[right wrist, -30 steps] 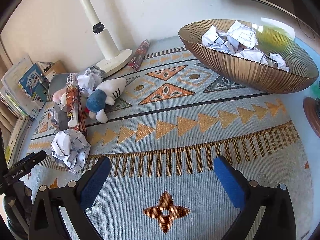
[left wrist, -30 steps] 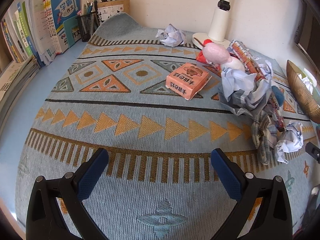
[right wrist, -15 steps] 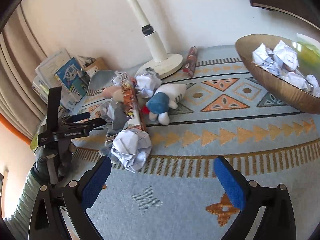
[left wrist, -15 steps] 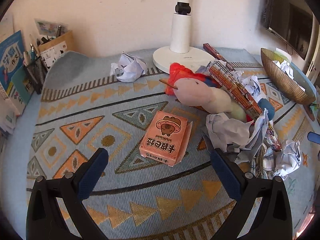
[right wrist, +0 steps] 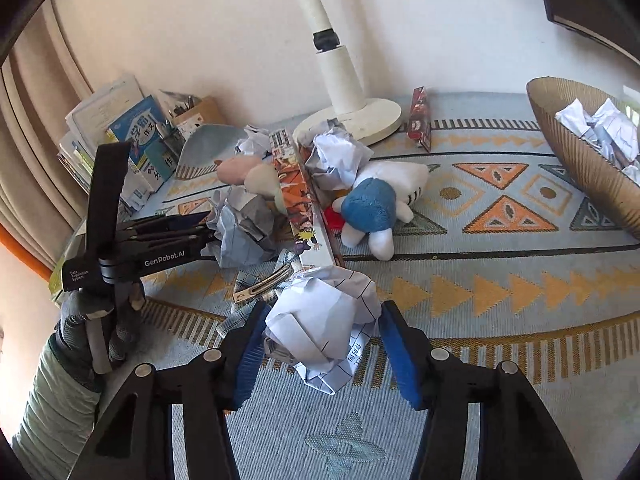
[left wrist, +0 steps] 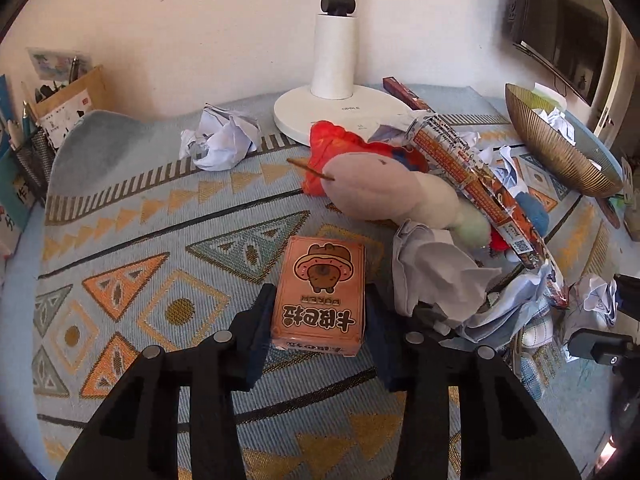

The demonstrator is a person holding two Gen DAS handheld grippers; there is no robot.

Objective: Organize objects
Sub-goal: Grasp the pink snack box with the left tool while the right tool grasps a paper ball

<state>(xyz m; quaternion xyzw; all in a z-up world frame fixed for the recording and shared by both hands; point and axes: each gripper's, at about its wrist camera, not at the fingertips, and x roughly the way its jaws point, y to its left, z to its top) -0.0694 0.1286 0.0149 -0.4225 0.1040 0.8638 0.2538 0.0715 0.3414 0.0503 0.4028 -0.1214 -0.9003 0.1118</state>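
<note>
Pink card box (left wrist: 320, 296) on the rug sits clamped in left gripper (left wrist: 318, 326), crumpled paper ball (right wrist: 324, 328) sits btw right gripper (right wrist: 320, 350) pads w/ small gaps, so squeeze gently, lift straight.

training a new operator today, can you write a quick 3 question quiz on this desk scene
1. True or false: the left gripper has its fingers on either side of the orange card box.
2. Which thing sits between the fingers of the right gripper? A) blue and white plush toy B) crumpled paper ball C) lamp base
3. Fill in: the gold bowl holds crumpled ____.

Key
1. True.
2. B, the crumpled paper ball; the blue and white plush toy and lamp base lie farther back.
3. Paper.
</note>
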